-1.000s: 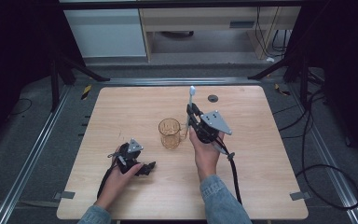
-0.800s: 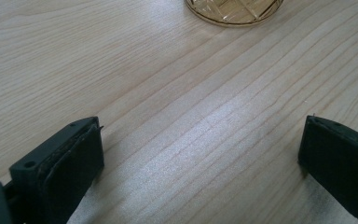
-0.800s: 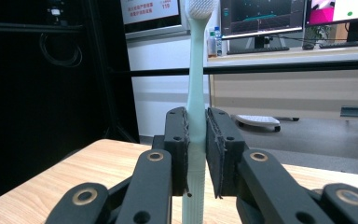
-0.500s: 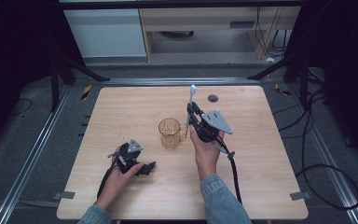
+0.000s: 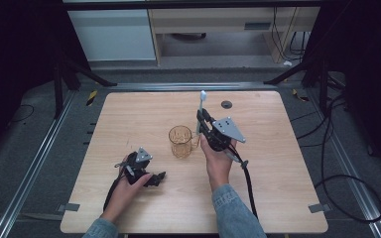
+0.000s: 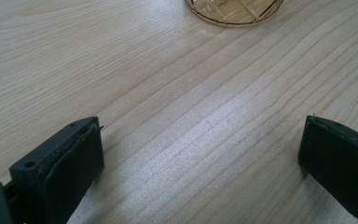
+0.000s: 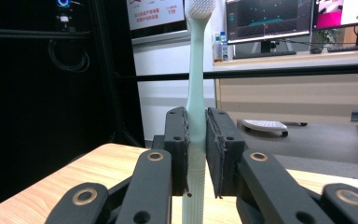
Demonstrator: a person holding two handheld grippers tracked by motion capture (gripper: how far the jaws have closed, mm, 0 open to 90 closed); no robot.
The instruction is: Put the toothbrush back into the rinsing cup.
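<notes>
Left gripper [image 5: 154, 177]: black body, small grey three-cornered plate on top, black cable trailing toward the near table edge. Its own view: two black jaws with matte pads [image 6: 77, 161]; a small round hole in the left jaw's housing.

Right gripper [image 5: 202, 115]: black, larger grey three-cornered plate with dark screw dots, black cable running back along the forearm. Its own view: ribbed black pads [image 7: 216, 149], small screw holes beside them, linkage arms with brass-coloured pivot rings.

Blue denim sleeve [image 5: 235, 210] on the right forearm; a similar blue cuff at the left.
</notes>
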